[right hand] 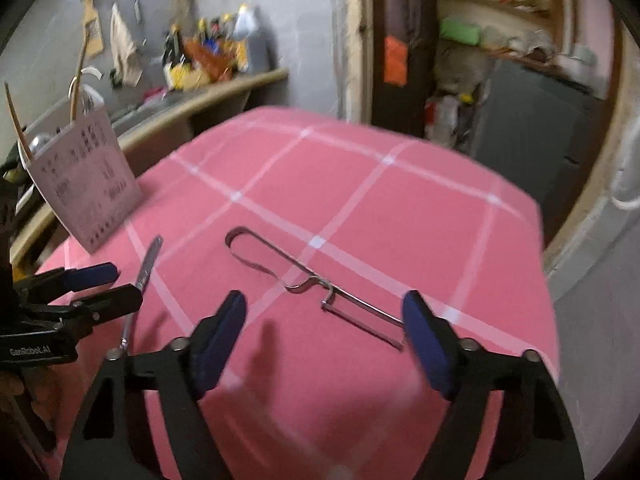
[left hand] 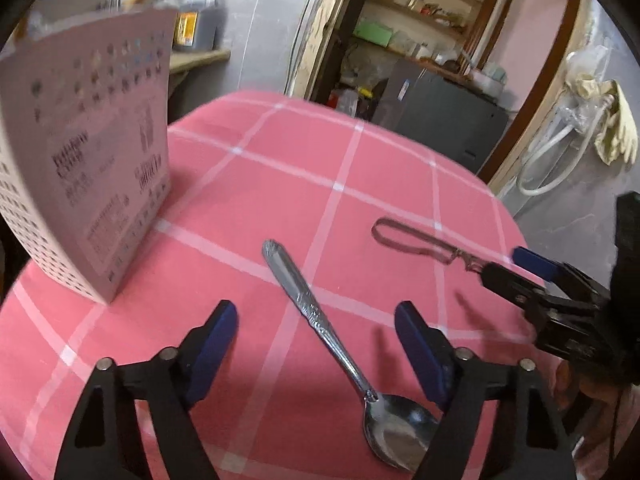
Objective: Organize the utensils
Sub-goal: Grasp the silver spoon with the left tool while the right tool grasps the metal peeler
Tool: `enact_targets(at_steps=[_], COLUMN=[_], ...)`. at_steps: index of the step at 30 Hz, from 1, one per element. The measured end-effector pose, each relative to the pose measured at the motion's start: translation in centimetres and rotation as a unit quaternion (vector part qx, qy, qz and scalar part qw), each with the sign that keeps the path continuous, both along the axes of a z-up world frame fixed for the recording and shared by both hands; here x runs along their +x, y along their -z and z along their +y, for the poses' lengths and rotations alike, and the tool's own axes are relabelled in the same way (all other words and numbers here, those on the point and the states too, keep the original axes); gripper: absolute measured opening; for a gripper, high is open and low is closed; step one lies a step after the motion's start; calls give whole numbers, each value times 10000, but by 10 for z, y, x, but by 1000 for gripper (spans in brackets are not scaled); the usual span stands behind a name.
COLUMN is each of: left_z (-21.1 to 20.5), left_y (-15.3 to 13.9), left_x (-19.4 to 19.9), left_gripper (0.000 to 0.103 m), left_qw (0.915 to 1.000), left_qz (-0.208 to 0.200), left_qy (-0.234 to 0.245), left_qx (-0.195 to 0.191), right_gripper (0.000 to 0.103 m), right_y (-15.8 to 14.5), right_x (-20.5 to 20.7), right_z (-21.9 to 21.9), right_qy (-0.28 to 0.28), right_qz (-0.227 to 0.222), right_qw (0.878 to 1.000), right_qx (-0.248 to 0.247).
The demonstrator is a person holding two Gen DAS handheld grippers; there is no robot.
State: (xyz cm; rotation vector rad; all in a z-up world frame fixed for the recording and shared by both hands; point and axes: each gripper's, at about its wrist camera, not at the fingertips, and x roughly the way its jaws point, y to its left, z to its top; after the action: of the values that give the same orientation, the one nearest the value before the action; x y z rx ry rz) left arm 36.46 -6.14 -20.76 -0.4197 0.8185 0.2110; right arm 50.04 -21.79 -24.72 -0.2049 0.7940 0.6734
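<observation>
A steel spoon (left hand: 320, 320) lies on the pink checked tablecloth (left hand: 280, 168), bowl toward me, between the fingers of my open left gripper (left hand: 316, 320), which hovers just above it. Its handle shows in the right wrist view (right hand: 146, 268). A metal peeler (right hand: 308, 280) with a looped wire handle lies in front of my open right gripper (right hand: 324, 312), blade end near the right finger. It also shows in the left wrist view (left hand: 416, 240). A white perforated utensil holder (left hand: 84, 160) stands at the table's left; in the right wrist view (right hand: 86, 184) sticks and a spoon stand in it.
The table's far and right edges drop off toward a doorway with a dark cabinet (left hand: 444, 120) and shelves. A wooden counter (right hand: 208, 92) with bottles runs behind the holder.
</observation>
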Motion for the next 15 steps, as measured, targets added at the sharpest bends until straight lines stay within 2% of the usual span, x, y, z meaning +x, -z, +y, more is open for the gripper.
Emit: enact_targets(at_steps=[1, 4, 8, 11, 12, 14, 15], left_z=[1, -1, -8, -11, -12, -12, -11], left_y=[1, 2, 1, 0, -1, -1, -2], left_x=[1, 2, 9, 12, 14, 16, 17], left_gripper=[69, 65, 60, 50, 46, 40, 34], left_qw=[10000, 10000, 9993, 9987, 9984, 9981, 9980], left_qz=[21, 66, 247, 306, 326, 364, 374], left_qy=[-37, -17, 160, 306, 344, 400, 428], left_qx=[-12, -11, 219, 273, 293, 298, 273], right_gripper=[64, 58, 52, 36, 25, 23, 22], right_y=[4, 10, 12, 8, 7, 5, 4], right_x=[4, 10, 11, 8, 7, 5, 4], right_z=[5, 15, 19, 20, 20, 19, 15], right_qy=[-37, -140, -239, -284, -262, -225, -218], right_qz=[56, 141, 248, 358, 400, 493, 564], right_qw=[9999, 9992, 9975, 9962, 9957, 9947, 9944], right_qx=[-123, -360, -614, -738, -790, -872, -866])
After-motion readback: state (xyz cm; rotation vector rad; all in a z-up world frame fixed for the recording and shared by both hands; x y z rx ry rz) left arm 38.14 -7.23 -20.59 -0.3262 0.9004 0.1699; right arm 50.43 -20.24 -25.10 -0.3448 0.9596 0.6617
